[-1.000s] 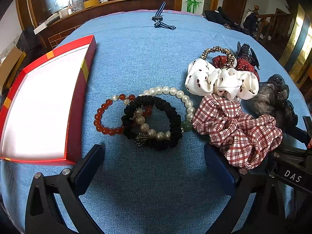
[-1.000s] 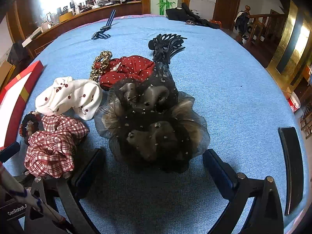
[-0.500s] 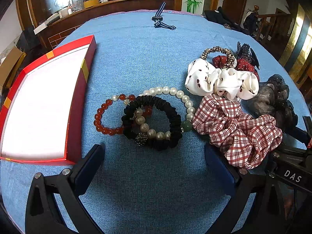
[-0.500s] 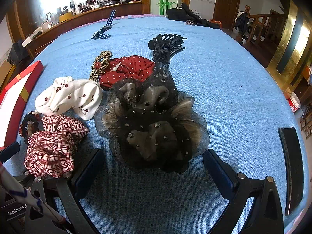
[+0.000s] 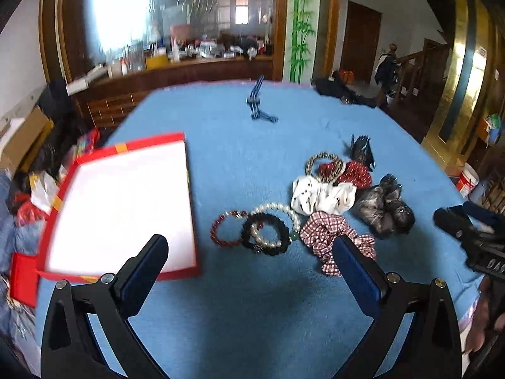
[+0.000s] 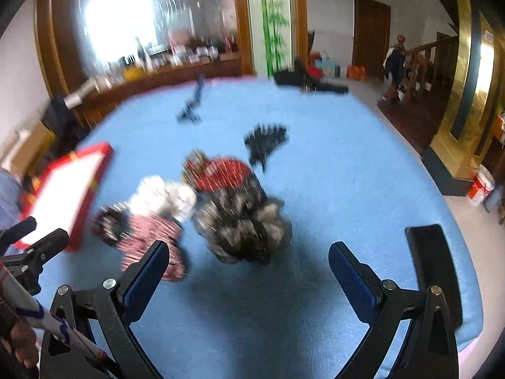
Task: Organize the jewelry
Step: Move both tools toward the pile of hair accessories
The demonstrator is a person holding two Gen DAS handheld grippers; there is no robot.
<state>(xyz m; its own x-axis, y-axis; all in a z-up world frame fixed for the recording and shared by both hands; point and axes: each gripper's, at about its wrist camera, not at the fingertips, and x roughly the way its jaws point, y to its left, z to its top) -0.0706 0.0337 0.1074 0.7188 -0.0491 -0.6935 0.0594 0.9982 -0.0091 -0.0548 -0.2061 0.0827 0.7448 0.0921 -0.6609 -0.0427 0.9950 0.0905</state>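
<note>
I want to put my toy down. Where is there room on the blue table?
Free cloth lies between the red box and the blue clip, and right of the black hair claw. It is crowded where the bracelets and scrunchies bunch together.

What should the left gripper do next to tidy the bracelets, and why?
Probably move the left gripper forward and down over the red bead bracelet. Its jaws are open and empty, the bracelet lies just ahead on the blue cloth, and the red box beside it looks empty, ready to take jewelry.
</note>
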